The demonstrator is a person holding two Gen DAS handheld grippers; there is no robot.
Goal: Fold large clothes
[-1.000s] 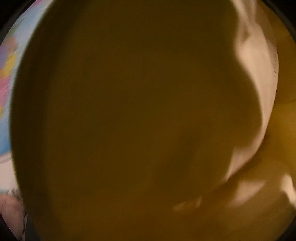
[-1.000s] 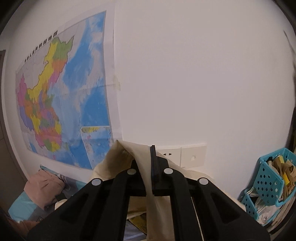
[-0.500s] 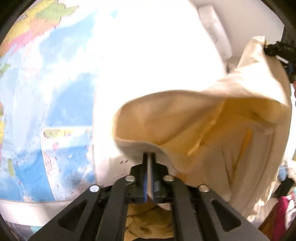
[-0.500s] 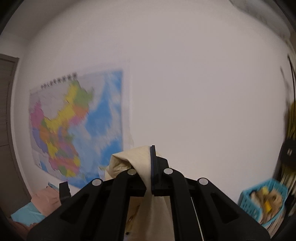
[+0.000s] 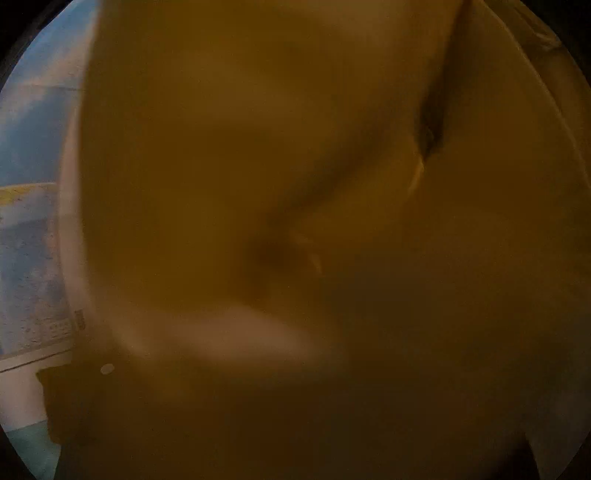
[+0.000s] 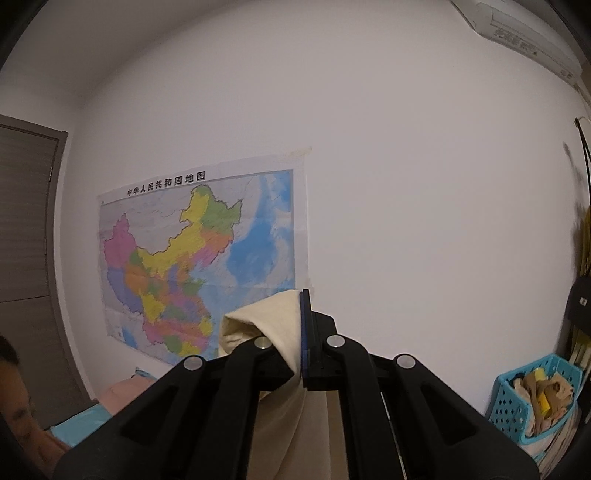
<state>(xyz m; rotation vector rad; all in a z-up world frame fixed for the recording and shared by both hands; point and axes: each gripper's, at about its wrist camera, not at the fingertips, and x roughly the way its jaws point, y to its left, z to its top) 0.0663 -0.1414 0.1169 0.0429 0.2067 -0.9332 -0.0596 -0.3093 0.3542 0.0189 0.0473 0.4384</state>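
Note:
A cream-coloured garment (image 6: 273,325) is pinched in my right gripper (image 6: 301,317), which is shut on a fold of it and holds it up in the air facing the white wall. The cloth hangs down between the black fingers (image 6: 325,347). In the left wrist view the same garment (image 5: 295,221) drapes over the lens as a dark yellow-brown blur and hides almost everything. The left gripper's fingers are covered by the cloth, so their state does not show.
A large colourful map (image 6: 199,266) hangs on the wall, also glimpsed at the left wrist view's edge (image 5: 33,258). A blue basket of clothes (image 6: 535,398) stands at lower right. A door (image 6: 26,240) is at left. An air conditioner (image 6: 524,33) is mounted top right.
The cloth has swung back over the left camera, which half a second ago showed the left gripper shut on it. The right gripper has risen and tilted up with its fold.

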